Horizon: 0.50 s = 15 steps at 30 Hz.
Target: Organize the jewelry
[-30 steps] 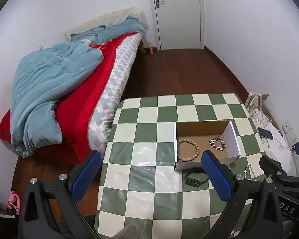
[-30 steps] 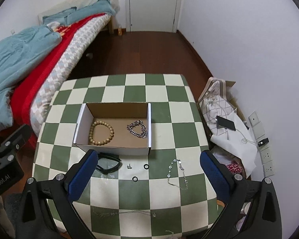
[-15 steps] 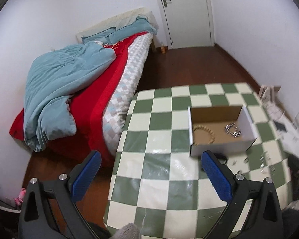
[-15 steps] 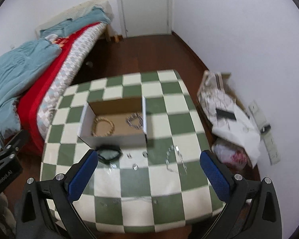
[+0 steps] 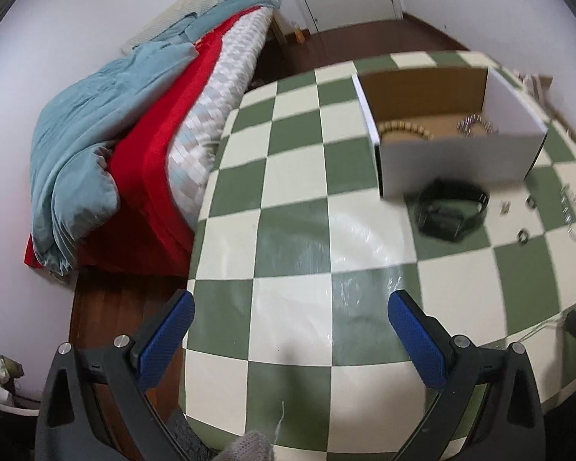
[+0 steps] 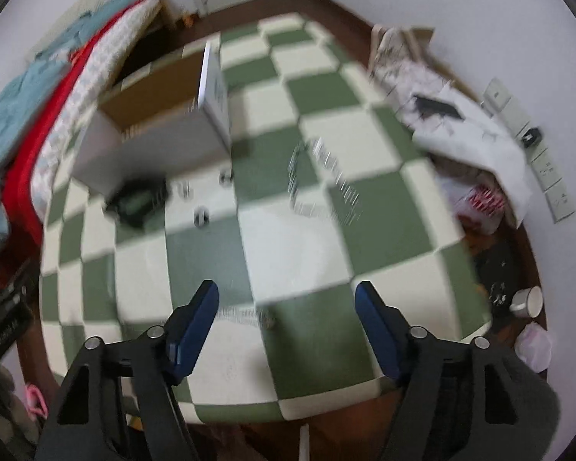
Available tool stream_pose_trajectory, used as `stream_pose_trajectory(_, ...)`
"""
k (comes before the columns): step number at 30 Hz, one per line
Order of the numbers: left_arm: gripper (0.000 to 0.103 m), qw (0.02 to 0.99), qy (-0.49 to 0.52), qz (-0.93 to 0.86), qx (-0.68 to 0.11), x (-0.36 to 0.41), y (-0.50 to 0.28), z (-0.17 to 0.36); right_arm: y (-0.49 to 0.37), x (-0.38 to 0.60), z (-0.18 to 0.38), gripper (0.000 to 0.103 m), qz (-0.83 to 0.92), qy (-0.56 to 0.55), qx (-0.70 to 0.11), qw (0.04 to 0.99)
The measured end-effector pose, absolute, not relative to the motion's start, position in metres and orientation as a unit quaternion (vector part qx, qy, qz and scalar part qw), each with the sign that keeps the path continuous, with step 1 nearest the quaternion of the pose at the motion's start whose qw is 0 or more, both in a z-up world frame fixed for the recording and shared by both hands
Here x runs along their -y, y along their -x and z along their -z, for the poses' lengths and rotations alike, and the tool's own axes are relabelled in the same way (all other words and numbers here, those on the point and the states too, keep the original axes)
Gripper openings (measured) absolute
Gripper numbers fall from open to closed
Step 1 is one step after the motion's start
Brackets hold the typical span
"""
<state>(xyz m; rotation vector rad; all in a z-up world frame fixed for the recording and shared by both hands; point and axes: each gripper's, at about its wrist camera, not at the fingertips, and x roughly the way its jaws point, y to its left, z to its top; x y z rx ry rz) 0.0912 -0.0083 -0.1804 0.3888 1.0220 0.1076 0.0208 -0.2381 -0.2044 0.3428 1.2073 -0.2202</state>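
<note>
L tongs (image 5: 290,326) agape; R tongs (image 6: 287,307) agape; box (image 5: 457,161) nr watch (image 5: 451,211).

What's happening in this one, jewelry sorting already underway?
Partly. A person holds two grippers over a checkered table; the left gripper and right gripper are both open and empty. The cardboard box already holds a beaded bracelet and a silver chain bracelet. A black band, small rings and a chain lie loose on the table.
</note>
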Motion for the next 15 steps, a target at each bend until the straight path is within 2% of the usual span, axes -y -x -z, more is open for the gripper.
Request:
stream_pose_trajectory(4, 0.103, 0.848, -0.193, -0.046, -0.491, 0.013, -0.090, 0.188, -0.015, 0.220, 0.239, 0.046, 0.098, -0.150, -0.579, 0.795)
stream_pose_trajectory(7, 0.103, 0.846, -0.200, -0.030, -0.493, 0.028, -0.087, 0.192, -0.011, 0.208, 0.240, 0.011, 0.105, -0.117, -0.560, 0.813)
stream_pose_trajectory(13, 0.103, 0.848, -0.202, 0.020, -0.490, 0.070, -0.078, 0.193, -0.012, 0.230, 0.238, 0.012, 0.045, -0.218, -0.552, 0.804)
stream_pose_trajectory(15, 0.103, 0.847, -0.199, 0.049, -0.490, 0.088, -0.072, 0.193, -0.015, 0.248, 0.239, 0.017, 0.019, -0.282, -0.555, 0.782)
